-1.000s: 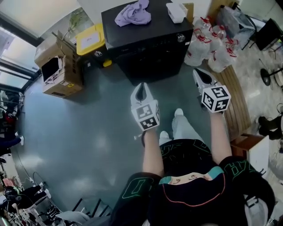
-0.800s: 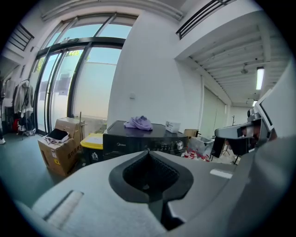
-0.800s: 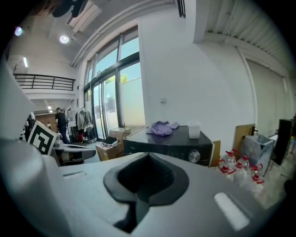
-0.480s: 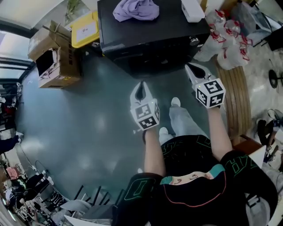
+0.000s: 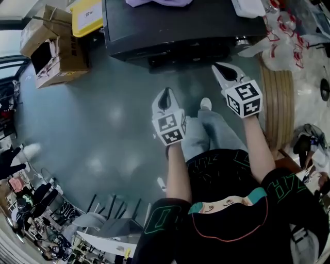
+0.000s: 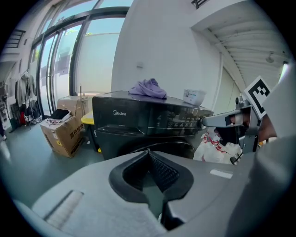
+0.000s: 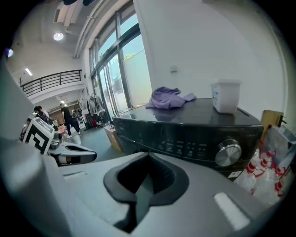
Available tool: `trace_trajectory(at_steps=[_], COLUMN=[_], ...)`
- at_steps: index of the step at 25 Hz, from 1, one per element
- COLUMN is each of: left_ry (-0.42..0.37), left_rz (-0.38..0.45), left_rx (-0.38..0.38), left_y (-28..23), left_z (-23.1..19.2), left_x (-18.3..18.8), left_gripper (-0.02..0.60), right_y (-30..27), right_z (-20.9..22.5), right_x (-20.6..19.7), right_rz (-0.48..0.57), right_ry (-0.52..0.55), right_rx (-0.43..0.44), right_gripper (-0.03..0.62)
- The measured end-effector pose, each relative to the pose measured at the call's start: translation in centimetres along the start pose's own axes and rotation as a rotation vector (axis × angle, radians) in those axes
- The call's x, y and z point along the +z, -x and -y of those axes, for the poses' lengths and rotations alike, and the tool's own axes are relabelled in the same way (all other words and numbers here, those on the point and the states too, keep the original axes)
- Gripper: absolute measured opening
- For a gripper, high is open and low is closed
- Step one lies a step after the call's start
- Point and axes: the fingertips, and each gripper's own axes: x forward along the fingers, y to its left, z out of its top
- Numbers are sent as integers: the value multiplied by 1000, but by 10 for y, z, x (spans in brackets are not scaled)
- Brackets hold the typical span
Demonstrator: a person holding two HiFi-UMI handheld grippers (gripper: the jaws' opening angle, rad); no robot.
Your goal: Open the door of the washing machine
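Note:
The black front-loading washing machine [image 5: 175, 26] stands just ahead of me, its round door [image 6: 173, 149] shut and mostly hidden behind my left gripper's body. My left gripper [image 5: 166, 95] is shut and empty, a short way in front of the machine's lower front. My right gripper [image 5: 223, 69] is also shut and empty; it points at the control panel near the silver knob [image 7: 227, 154] without touching it. A purple cloth [image 7: 169, 97] and a white tub [image 7: 226, 96] lie on the machine's top.
Cardboard boxes [image 5: 51, 44] and a yellow-lidded bin [image 5: 87, 15] stand left of the machine. Bags of white bottles [image 5: 281, 38] and a wooden panel [image 5: 278, 98] are on its right. Folded chairs [image 5: 103, 211] lie behind me at the left.
I have stepped closer to the machine, which now fills the top of the head view. Both grippers have moved forward and down toward its front, still shut.

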Motion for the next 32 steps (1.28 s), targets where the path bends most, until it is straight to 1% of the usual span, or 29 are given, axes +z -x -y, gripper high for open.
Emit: trace_trajectory(at_steps=[3,6,10,14,18,21,23,24,26,28,30,32], left_ry=[-11,-61,-101,-155,-207,-232,-255,-269,-298,-326,-359,-396], left_rz=[-39,-71,-114,-145,-158,-172,-190,-199,-225,-254,-280,-303], left_rx=[-5,2,-26,-57,-69,-83,-96,-102,-114,-130,-148,-167], left_y=[-13,-38,-64,-83,-104,-118,-125,-129,-135,-141,-147,-153], left_z=[-15,-33,-49,-56,-72,-81,-85,-87,-91,-93,-92,-92], left_x=[-8,-15,-28,-43,-50,-54,-58,-59,-64,-69,-73,-76], left_gripper=[11,11,11,12,14,19,66,101,145,173,192,205], right_y=[-19,-37,-55,-69,-85,-95,-99,-101,-106,-112,-118,-124], right_z=[-12,-15,-24,-26,-26,-27,-28,-29,-30,-32,-34,-33], right_x=[-8,-10,-14,-26,-36,-40,-42,-42,-43,-47,-51,-54], right_rz=[-34,-57,-84,-141,-191,-222,-250,-262,-291,-328,-363,-387], right_ry=[12,35,102,181,277,335,385,416,487,563,627,677], right_rx=[18,12,16,-5,-7,0,-6,-9,-13,-4,11,13], right_gripper=[3,3,3,3,3,59,69,78,111,124,154,160])
